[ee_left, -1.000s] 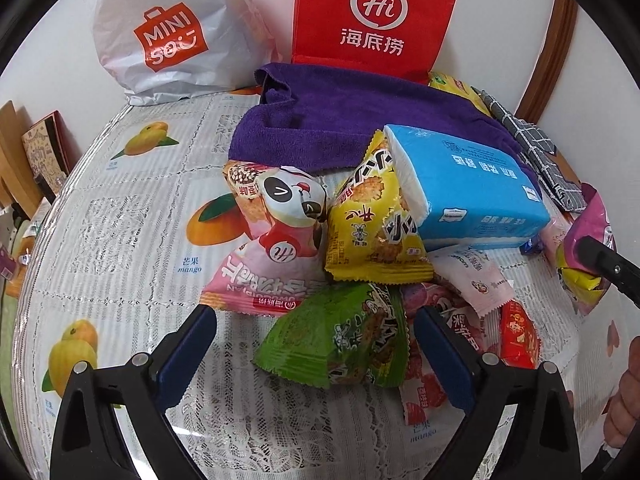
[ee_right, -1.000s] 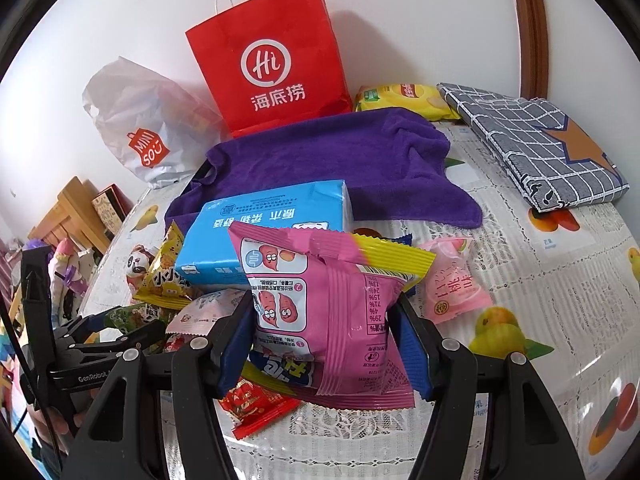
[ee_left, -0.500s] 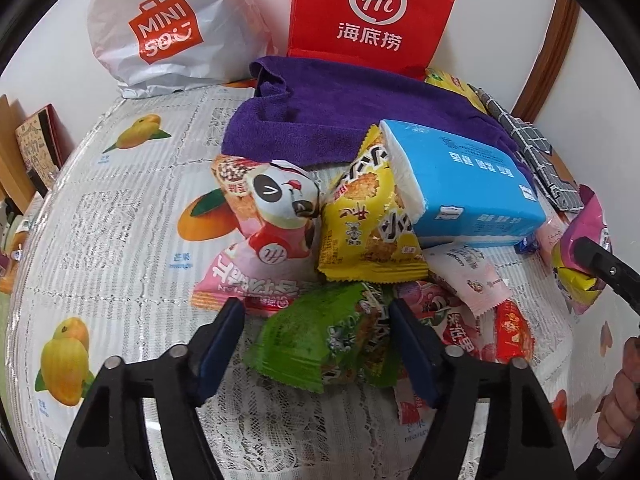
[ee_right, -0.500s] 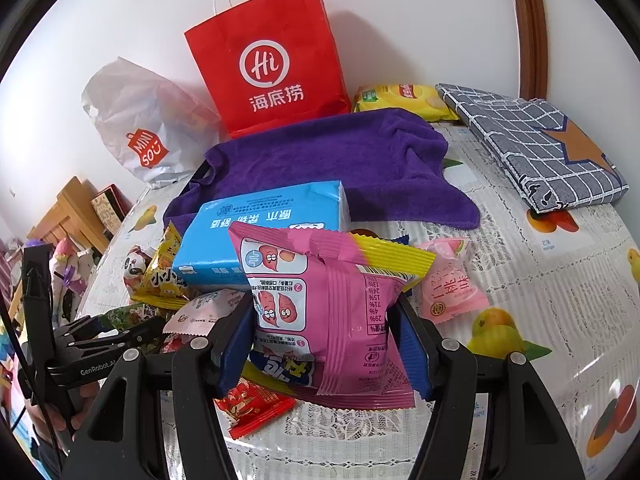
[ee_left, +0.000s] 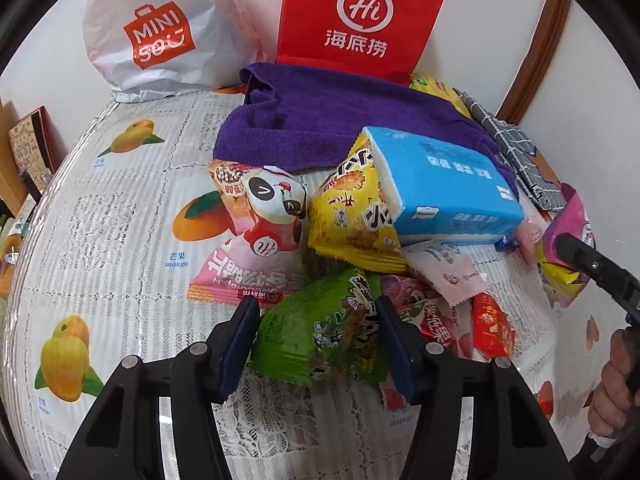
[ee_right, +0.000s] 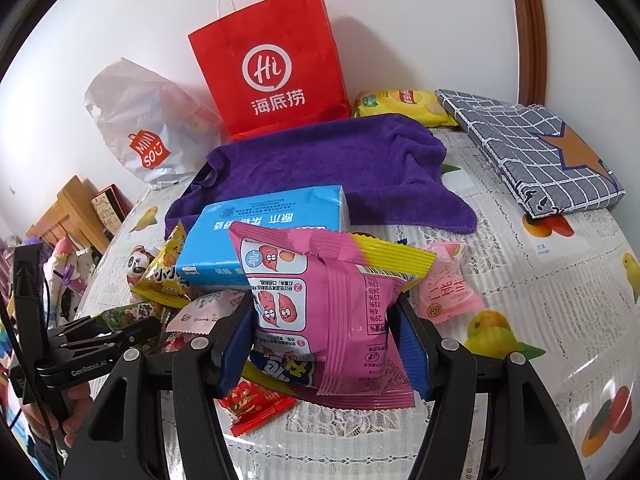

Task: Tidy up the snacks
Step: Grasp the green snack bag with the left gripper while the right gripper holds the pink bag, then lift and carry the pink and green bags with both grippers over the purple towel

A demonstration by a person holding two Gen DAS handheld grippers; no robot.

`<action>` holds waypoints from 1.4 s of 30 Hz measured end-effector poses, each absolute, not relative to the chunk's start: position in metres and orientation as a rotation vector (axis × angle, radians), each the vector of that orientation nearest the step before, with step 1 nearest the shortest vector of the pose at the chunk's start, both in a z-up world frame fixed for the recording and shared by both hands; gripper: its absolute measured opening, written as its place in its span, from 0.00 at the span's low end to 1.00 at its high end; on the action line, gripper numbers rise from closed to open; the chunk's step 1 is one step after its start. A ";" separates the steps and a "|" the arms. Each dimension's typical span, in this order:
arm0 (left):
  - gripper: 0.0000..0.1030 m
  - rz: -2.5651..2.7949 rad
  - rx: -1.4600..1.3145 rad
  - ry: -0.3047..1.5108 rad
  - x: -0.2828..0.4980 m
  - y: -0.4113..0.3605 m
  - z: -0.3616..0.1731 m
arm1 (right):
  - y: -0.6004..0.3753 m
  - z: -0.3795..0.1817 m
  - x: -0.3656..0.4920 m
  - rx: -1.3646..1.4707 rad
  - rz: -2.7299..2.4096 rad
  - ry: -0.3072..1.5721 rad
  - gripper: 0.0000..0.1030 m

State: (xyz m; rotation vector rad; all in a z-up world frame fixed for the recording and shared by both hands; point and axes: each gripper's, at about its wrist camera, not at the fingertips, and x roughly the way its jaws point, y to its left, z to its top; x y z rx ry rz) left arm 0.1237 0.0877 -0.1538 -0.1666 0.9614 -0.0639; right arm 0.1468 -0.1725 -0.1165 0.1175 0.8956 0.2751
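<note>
A table (ee_left: pixel 120 208) under a fruit-print lace cloth carried a snack pile in front of a tall red paper carrier bag (ee_right: pixel 272 72), contents hidden. Nearest it lay a blue tissue pack (ee_left: pixel 448 188). The right gripper (ee_right: pixel 326 344) pinched a puffy pink foil packet (ee_right: pixel 332 320); the left gripper (ee_left: pixel 316 340), its fingers just closing, pressed a light, crinkly green packet (ee_left: pixel 320 340) at its sides, likely slippery.

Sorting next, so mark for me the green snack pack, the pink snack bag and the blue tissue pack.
green snack pack (ee_left: pixel 320 332), left wrist view, middle of its front.
pink snack bag (ee_right: pixel 336 320), right wrist view, centre of its printed back.
blue tissue pack (ee_left: pixel 448 184), left wrist view, its blue top face.
</note>
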 end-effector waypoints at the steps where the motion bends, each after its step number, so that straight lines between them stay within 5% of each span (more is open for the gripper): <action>1: 0.55 -0.067 -0.167 0.960 0.122 0.088 -0.152 | -0.172 -0.116 0.146 0.115 0.275 0.893 0.62; 26: 0.55 -0.098 -0.154 0.845 0.072 0.074 -0.089 | -0.172 -0.081 0.116 0.073 0.285 0.831 0.62; 42: 0.55 -0.188 -0.132 0.827 0.105 0.042 -0.058 | -0.177 -0.068 0.125 0.022 0.261 0.823 0.62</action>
